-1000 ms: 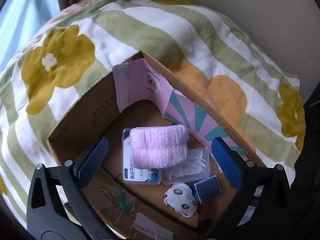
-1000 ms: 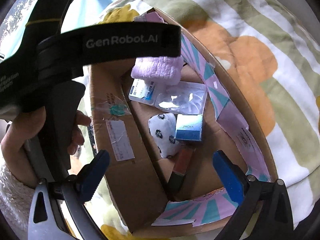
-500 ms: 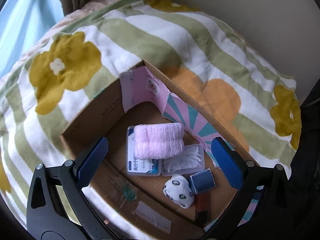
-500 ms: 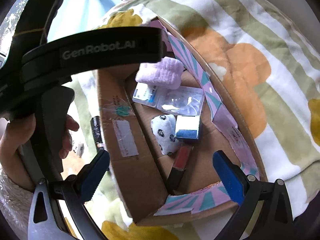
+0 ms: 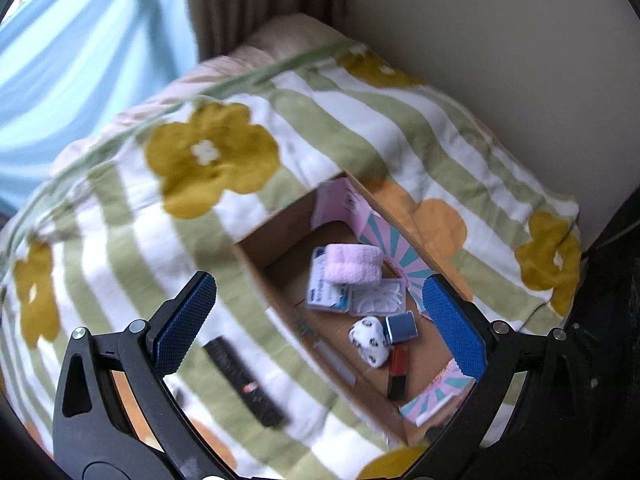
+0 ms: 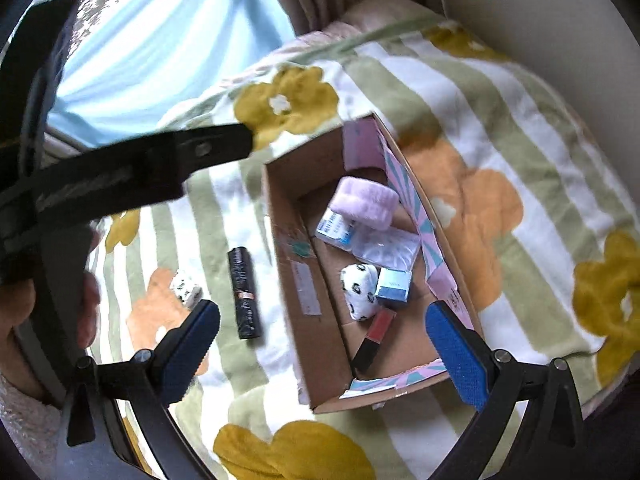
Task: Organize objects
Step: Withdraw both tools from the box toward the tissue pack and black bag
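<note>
An open cardboard box (image 5: 256, 258) (image 6: 280, 208) lies on the flowered blanket. In it are a pink rolled towel (image 5: 352, 266) (image 6: 366, 202), a clear plastic case (image 5: 374, 298) (image 6: 386, 246), a white spotted pouch (image 5: 370, 340) (image 6: 358, 286), a small blue box (image 5: 400, 326) (image 6: 394, 284) and a red-and-black tube (image 5: 398, 372) (image 6: 372, 338). A black tube (image 5: 244, 380) (image 6: 244, 294) lies on the blanket left of the box, with a second spotted pouch (image 6: 185, 287) further left. My left gripper (image 5: 320, 328) and right gripper (image 6: 320, 344) are both open, empty, high above the box.
The blanket (image 5: 360, 120) covers a bed against a beige wall (image 5: 500, 40). A curtain (image 5: 260, 4) and a bright window (image 6: 152, 40) are at the back left. The left gripper's body crosses the upper left of the right wrist view (image 6: 120, 172).
Both grippers have risen and pulled back from the box, still open. The box looks smaller, and the black tube and second pouch on the blanket have come into view.
</note>
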The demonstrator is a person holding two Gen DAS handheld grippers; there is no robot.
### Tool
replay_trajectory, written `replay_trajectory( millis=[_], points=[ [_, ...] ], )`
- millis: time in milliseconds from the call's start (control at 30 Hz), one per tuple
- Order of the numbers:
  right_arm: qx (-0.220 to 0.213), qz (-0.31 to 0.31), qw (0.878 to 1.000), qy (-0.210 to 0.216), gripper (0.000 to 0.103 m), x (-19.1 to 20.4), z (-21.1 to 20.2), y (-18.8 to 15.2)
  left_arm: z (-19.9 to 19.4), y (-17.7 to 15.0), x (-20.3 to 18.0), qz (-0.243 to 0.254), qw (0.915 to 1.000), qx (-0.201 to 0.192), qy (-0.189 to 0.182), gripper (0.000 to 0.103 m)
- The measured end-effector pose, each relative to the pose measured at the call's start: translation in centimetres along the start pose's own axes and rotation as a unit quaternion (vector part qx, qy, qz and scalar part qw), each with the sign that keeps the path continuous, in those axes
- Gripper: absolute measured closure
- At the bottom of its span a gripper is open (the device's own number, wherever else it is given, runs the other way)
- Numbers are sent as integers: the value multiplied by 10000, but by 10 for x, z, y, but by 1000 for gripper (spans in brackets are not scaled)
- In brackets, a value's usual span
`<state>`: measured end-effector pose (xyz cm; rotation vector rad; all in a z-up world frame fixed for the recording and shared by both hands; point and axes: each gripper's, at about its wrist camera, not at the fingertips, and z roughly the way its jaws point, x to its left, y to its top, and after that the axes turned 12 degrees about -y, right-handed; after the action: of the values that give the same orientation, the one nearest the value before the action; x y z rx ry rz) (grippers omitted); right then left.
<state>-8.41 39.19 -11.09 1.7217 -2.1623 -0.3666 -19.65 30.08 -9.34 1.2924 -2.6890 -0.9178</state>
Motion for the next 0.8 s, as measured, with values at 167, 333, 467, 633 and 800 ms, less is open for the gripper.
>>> replay_trajectory(
  millis=[167,333,467,633,800],
  points=[
    [-284,-416,9987,98,1,25,-30,4,-68,-26,20,-500,9980,-357,179,0],
    [-605,-934,9936,213,1,61,-57,4,-131,-60,44,-941,9913,-761,509,0],
    [-765,-1252,9887,320,1,88,-71,1,-177,-93,64,-1295,9827,-987,877,0],
    [-962,-1672,9806,336,1,124,-87,-7,-224,-142,82,-1738,9683,-1229,1304,0],
    [-1132,-2035,9719,343,1,154,-101,-21,-253,-189,96,-2036,9577,-1269,1591,0]
  ],
)
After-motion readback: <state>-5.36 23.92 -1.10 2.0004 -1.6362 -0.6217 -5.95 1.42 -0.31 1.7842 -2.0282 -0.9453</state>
